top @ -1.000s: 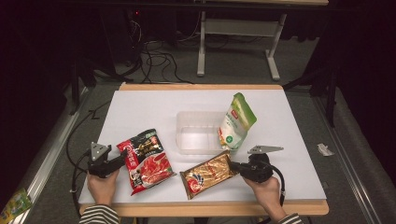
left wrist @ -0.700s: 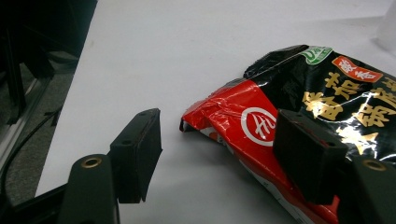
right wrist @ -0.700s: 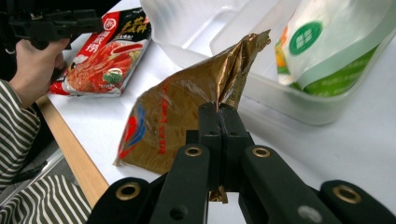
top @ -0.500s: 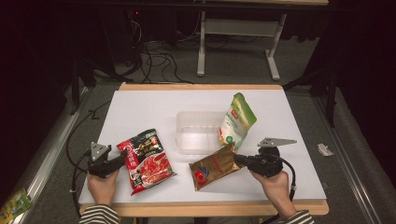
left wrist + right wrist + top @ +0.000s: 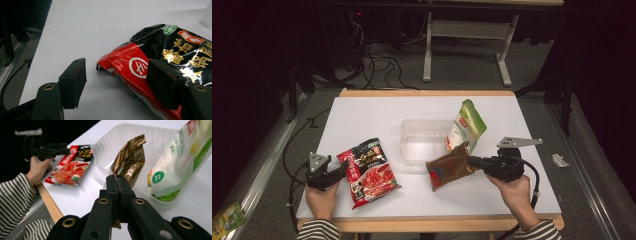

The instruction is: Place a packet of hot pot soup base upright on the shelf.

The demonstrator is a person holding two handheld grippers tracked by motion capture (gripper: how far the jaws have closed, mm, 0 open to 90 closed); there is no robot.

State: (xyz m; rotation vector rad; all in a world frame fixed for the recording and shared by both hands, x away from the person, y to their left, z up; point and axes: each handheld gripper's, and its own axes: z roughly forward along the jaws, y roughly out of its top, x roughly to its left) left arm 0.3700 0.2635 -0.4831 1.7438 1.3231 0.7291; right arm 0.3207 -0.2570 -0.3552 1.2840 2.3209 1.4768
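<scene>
Right gripper (image 5: 472, 161): jaws clamped flat together on an edge of the brown packet (image 5: 451, 168), which hangs lifted off the white counter (image 5: 362, 115), its far corner just before the front wall of the clear tray (image 5: 422, 142). In the right gripper view the packet (image 5: 130, 160) rises upright from the closed jaws, with the tray (image 5: 120, 135) directly behind it. A green-and-white pouch (image 5: 466, 125) leans in the tray's right end, tilted, top above the rim; the packet's upper corner is close beside it, contact cannot be confirmed. Left gripper (image 5: 343, 170): jaws wide apart, gripping nothing, resting low at the left edge of the red-and-black packet (image 5: 368, 171), which lies flat on the counter left of the tray and apart from it. In the left gripper view one jaw stands over the packet's (image 5: 160, 62) red corner and the other over bare counter (image 5: 100, 25); whether either touches cannot be determined.
</scene>
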